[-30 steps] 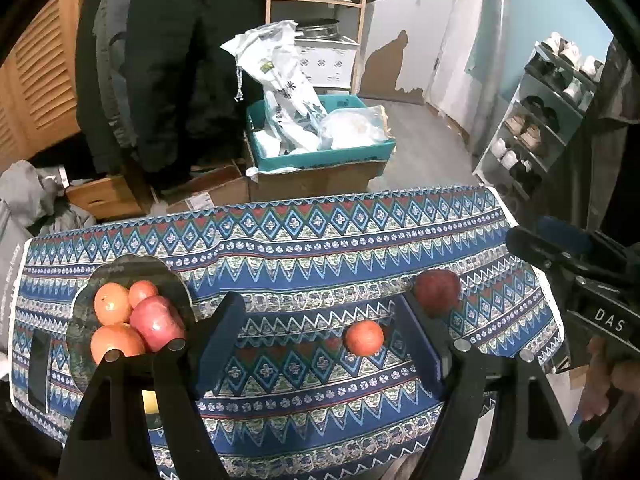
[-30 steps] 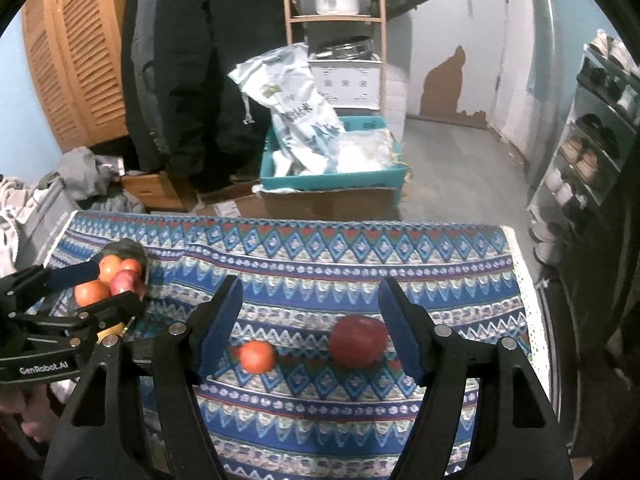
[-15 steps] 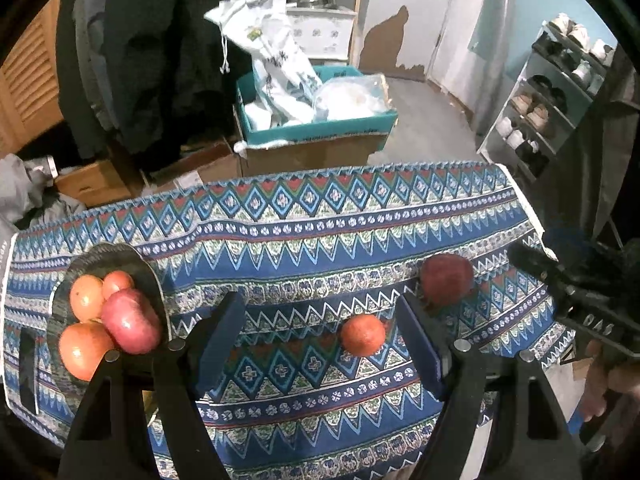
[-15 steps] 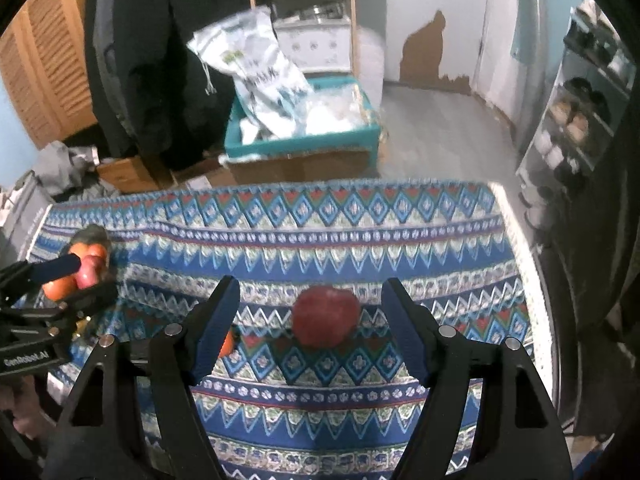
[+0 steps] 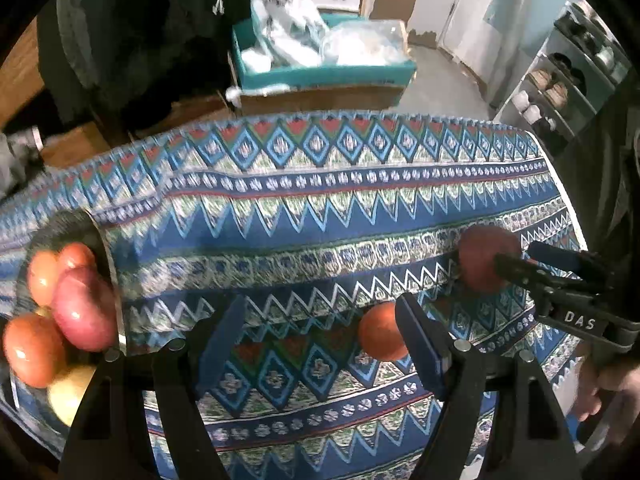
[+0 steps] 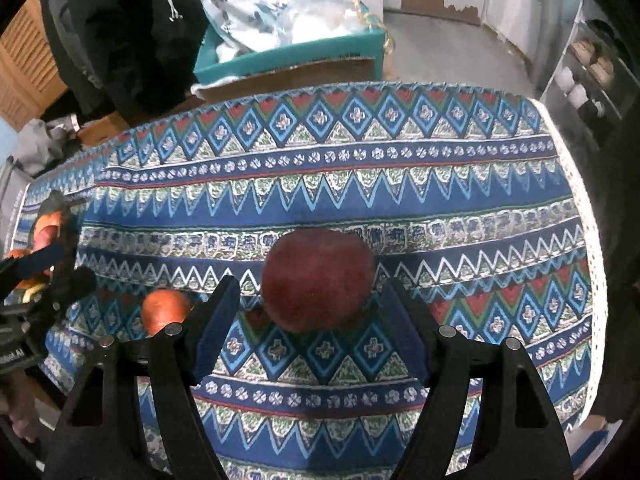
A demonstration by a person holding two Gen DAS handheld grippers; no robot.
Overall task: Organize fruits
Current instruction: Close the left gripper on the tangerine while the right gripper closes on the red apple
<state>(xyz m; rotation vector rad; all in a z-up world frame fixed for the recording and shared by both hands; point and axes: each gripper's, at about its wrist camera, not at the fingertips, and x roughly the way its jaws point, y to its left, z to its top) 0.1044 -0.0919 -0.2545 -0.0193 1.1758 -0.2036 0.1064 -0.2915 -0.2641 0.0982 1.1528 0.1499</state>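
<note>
A: Where do we stand with the fruit?

B: We are partly done, by our reckoning. The dark plate [image 5: 68,220] at the left end of the tabletop [image 5: 320,208] already carries a heap: a reddish-purple apple [image 5: 82,308], several oranges [image 5: 30,350] and something pale yellow [image 5: 68,394] at its near edge.

A: And what do we still have off the plate?

B: Two pieces, both well to the right of it on the patterned cloth. A large dark red apple [image 6: 318,280] lies farthest from the plate, and a small orange [image 5: 380,332] sits between it and the plate, nearer the apple.

A: Are we holding anything?

B: No. Our right gripper [image 6: 312,320] stands wide with the red apple framed between its blue pads [image 6: 216,324], which we see clear of the skin on both sides. Our left gripper [image 5: 320,336] is also wide and empty; the orange lies just at the inner face of its right finger, and we cannot tell whether it touches.

A: So what is left for us?

B: We judge two carries remain: close on the apple, close on the orange, and set each on the plate. The heap there is crowded, so a round fruit could roll off.
</note>
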